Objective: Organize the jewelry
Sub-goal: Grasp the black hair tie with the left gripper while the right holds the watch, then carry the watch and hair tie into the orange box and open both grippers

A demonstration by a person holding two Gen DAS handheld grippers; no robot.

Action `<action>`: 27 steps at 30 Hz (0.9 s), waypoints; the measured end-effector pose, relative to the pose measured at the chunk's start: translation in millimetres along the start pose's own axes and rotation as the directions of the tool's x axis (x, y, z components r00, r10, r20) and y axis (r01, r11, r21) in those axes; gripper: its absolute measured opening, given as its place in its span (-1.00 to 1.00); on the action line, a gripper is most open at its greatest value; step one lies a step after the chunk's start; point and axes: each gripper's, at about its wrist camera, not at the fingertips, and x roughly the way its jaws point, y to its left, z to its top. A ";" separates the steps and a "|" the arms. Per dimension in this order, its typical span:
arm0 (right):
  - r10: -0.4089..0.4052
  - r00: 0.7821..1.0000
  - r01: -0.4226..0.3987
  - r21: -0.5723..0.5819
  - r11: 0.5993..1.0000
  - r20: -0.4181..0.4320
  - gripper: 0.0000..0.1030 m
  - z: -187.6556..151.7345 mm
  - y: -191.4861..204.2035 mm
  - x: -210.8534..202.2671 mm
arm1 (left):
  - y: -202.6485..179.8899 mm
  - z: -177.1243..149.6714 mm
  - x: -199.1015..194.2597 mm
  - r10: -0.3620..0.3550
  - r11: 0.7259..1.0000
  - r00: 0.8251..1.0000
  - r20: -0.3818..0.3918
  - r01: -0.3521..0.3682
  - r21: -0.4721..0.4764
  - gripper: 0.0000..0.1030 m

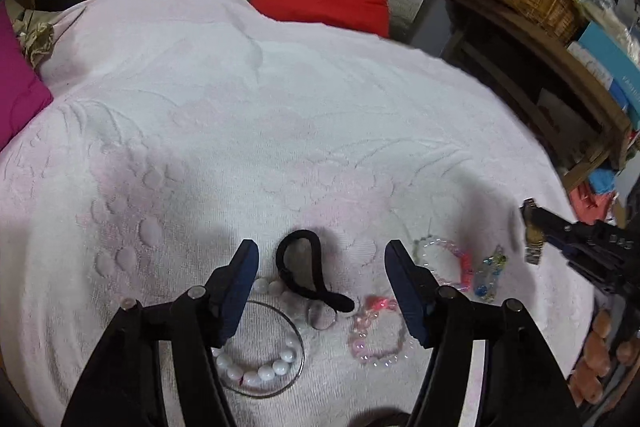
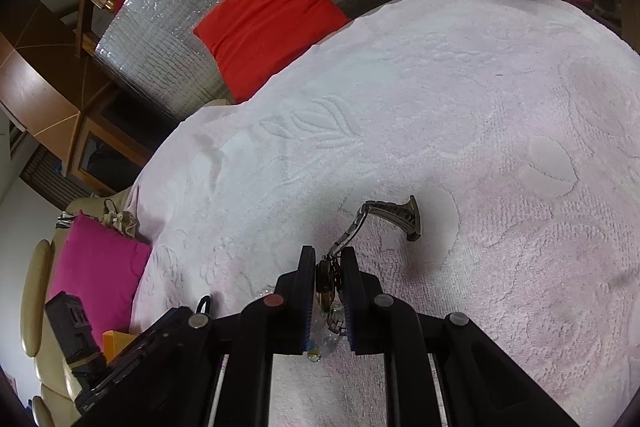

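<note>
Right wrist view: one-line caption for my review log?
Right gripper shut on a metal wristwatch, its link band trailing over the pale pink towel.

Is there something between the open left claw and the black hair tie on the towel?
Nothing visible blocks it. The hair tie lies on the towel just ahead of the left claw, in line with the gap between its fingers. The white bead bracelet touches its near side.
</note>
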 end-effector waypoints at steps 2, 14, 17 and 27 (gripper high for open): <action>0.002 1.000 -0.002 -0.006 1.000 -0.006 -0.72 -1.1 1.3 1.3 | -2.5 -0.3 7.0 0.013 1.000 1.000 -0.006 -0.013 0.009 0.07; 0.015 1.000 -0.015 -0.024 1.000 0.008 -0.72 -3.6 5.8 -3.4 | -2.5 1.6 -3.5 -0.047 0.999 0.998 0.043 0.047 0.012 -0.91; 0.034 0.999 -0.034 -0.037 0.999 0.016 -0.72 -5.0 11.8 -5.8 | 2.9 4.4 -23.7 -0.058 0.998 0.994 0.094 0.058 0.000 -0.91; 0.148 0.989 -0.148 -0.118 0.982 -0.011 -0.72 -25.6 61.2 -1.4 | 31.0 -5.8 -84.5 0.035 0.998 0.981 0.192 -0.026 -0.049 -0.91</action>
